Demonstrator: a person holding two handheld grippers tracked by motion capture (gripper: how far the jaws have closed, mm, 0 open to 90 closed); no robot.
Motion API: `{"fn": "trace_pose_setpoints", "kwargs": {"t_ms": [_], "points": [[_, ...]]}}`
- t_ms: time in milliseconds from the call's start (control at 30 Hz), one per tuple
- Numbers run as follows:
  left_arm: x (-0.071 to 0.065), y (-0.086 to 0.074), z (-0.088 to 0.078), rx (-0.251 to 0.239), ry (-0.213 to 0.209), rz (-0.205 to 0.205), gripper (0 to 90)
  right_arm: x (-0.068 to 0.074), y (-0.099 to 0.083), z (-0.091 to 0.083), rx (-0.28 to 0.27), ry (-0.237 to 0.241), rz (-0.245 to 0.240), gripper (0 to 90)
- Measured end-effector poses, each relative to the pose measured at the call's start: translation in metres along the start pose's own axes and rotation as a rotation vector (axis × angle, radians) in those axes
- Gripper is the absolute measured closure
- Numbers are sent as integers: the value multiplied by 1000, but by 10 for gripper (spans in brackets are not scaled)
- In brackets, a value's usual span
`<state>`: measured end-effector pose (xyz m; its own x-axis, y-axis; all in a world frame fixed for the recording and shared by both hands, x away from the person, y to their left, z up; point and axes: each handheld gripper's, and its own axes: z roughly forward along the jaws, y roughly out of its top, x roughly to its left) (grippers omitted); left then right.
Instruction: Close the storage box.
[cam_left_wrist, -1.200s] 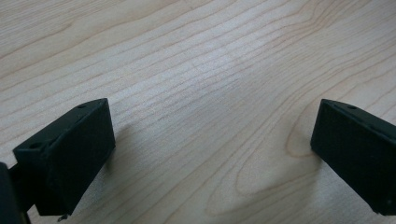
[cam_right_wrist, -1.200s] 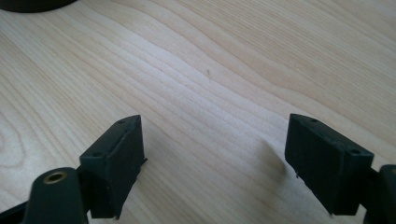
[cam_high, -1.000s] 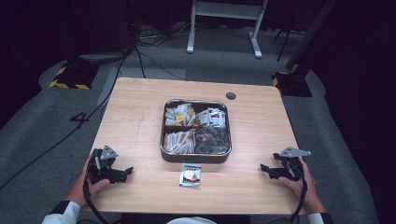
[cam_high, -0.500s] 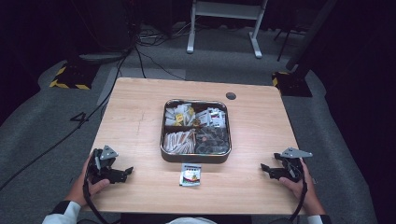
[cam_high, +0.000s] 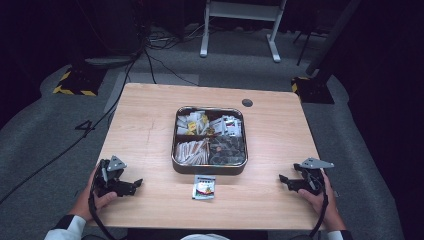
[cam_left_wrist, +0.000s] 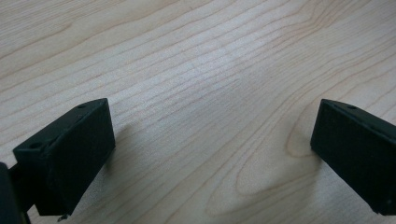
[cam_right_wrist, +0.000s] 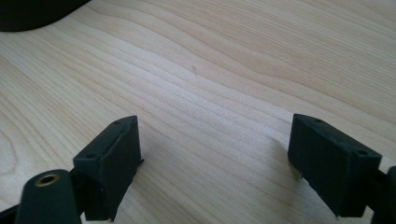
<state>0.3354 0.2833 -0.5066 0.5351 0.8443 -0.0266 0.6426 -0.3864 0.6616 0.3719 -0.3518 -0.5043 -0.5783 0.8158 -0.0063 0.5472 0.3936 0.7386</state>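
Now both tongs, left (cam_high: 136, 183) and right (cam_high: 283, 178), rest spread wide and empty near the desk's (cam_high: 145, 125) front corners, with bare wood around them. Between them, just before the tray (cam_high: 208, 170), a small white packet (cam_high: 204, 187) lies flat.

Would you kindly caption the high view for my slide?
Two open grippers, left gripper and right gripper, rest beside a packet below the tray.

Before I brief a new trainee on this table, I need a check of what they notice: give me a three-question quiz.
1. True or false: the left hand-held gripper is open.
2. Where does the packet lie: A in the tray, B on the table in front of the tray, C between the right hand-held gripper's jaws?
3. How many compartments does the tray have?

Key: 1 true; 2 B; 3 four.
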Motion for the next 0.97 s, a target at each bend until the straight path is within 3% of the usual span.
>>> {"fn": "trace_pose_setpoints", "kwargs": {"t_ms": [967], "points": [[0,1,1,-4,4,1,0,-1,0,0,-1,-2,0,174]]}}
